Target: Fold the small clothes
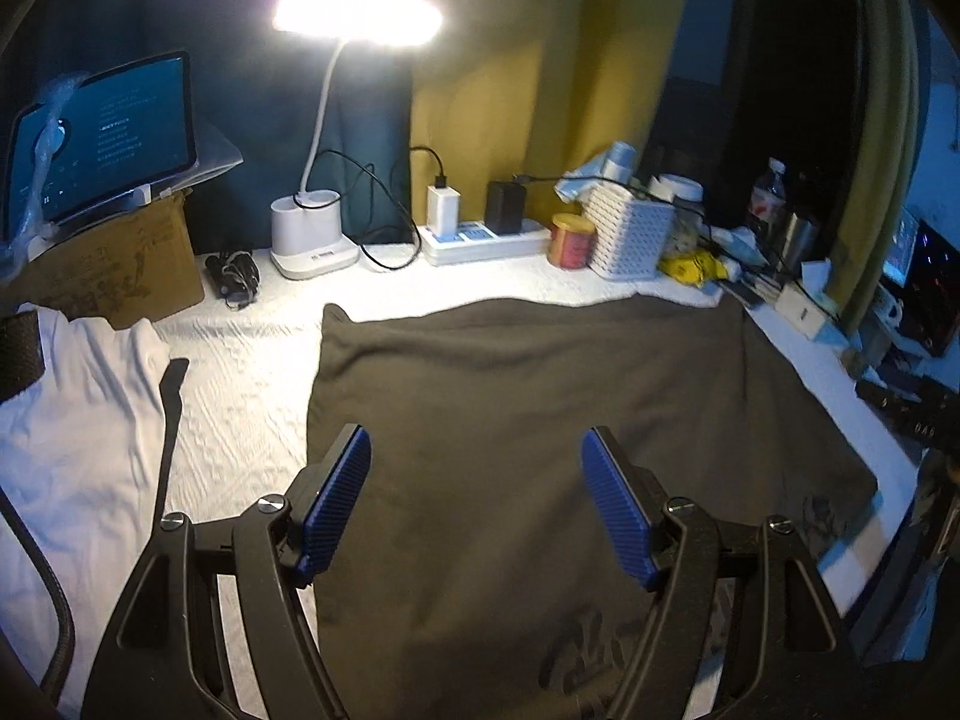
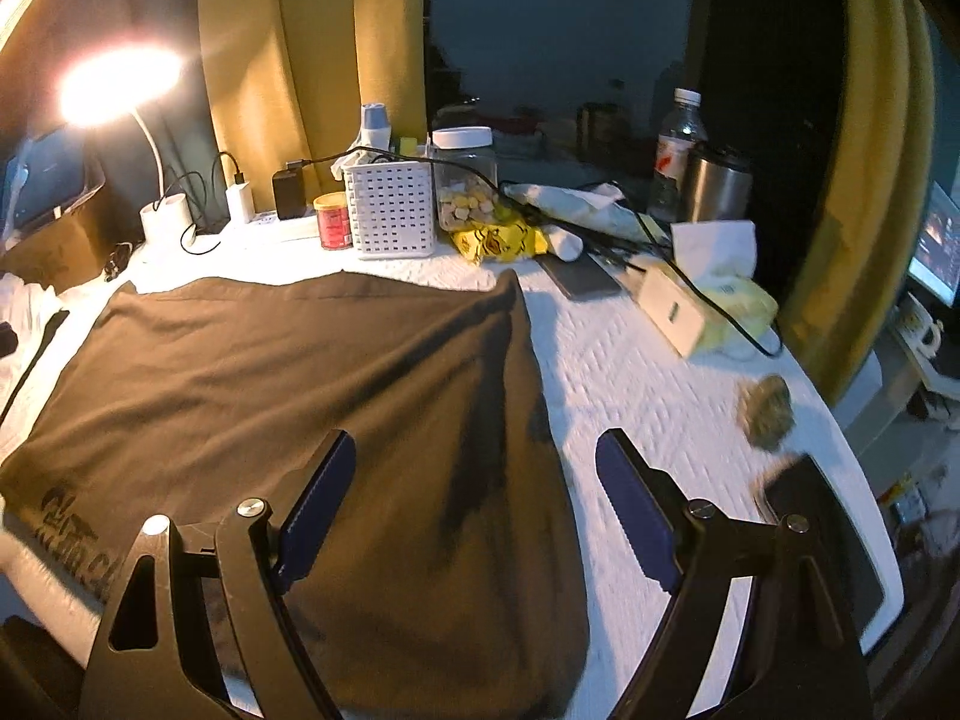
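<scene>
**Desk:** What sits along the left edge?

**Photographer:** At nine o'clock in the left wrist view, a white garment [image 1: 66, 420] lies crumpled on the white quilted cover [image 1: 240, 384], with a cardboard box [image 1: 120, 276] and a tablet [image 1: 102, 138] behind it at ten o'clock. A strip of bare cover separates that garment from the dark T-shirt [image 1: 528, 408].

**Desk:** And the shirt itself?

**Photographer:** Spread flat mid-table, printed lettering near its six o'clock edge. Its far edge runs straight at twelve o'clock, just short of the lit desk lamp [image 1: 312, 234], the power strip [image 1: 480, 243], a red tin [image 1: 571, 240] and a white perforated basket [image 1: 630, 234].

**Desk:** The tongs?

**Photographer:** The left gripper [image 1: 476, 510] hangs over the shirt, blue pads well apart, clamping nothing. The right gripper [image 2: 474, 510] is likewise spread wide and empty, straddling the shirt's right edge [image 2: 540, 396]: one finger above cloth, the other above bare cover.

**Desk:** Room on the right?

**Photographer:** From the right wrist view, open cover [image 2: 648, 372] stretches from three to five o'clock. A tissue box [image 2: 678, 306] and black cable border it at two o'clock; a blurred greenish lump [image 2: 768, 411] lies near the table's right edge at three o'clock.
</scene>
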Demonstrator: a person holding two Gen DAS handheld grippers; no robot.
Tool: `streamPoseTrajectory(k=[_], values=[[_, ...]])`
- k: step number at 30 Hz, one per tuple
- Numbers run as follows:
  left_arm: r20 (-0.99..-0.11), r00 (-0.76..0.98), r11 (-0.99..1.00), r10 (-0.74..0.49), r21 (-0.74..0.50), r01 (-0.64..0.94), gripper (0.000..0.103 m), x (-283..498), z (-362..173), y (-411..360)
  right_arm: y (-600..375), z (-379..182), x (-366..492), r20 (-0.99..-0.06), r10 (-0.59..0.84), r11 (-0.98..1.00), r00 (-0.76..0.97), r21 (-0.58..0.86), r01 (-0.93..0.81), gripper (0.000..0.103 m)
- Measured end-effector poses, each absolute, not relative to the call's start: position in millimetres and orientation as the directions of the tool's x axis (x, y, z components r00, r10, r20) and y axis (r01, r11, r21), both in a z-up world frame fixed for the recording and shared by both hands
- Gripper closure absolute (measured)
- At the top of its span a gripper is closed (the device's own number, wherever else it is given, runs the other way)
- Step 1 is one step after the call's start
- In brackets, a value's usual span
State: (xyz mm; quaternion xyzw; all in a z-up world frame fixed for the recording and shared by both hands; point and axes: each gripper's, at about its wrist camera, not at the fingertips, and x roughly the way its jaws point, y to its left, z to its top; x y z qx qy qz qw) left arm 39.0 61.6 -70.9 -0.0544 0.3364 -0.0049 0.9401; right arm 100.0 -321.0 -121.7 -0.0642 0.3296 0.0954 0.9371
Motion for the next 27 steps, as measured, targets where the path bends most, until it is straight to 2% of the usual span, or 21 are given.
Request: streamPoseTrajectory(k=[9, 14, 21, 27], values=[[-0.717, 0.688, 0.991, -0.111, -0.026, 0.132, 0.03, 15, -109, 14, -348, -149, 54, -0.683, 0.127, 0.98, 0.719, -0.027, -0.199, 0.018], [-0.741, 0.635, 0.975, -0.217, -0.135, 0.176, 0.03, 12, -123, 3, -356, -177, 31, -0.74, 0.14, 0.981, 0.657, 0.012, -0.196, 0.018], [-0.767, 0.611, 0.978, -0.197, -0.109, 0.178, 0.03, 10, -132, -8, -346, -196, 25, -0.78, 0.206, 0.972, 0.591, 0.095, -0.214, 0.018], [-0.768, 0.621, 0.986, -0.157, -0.087, 0.141, 0.03, 13, -133, 1, -326, -195, 40, -0.765, 0.23, 0.969, 0.602, 0.124, -0.213, 0.017]])
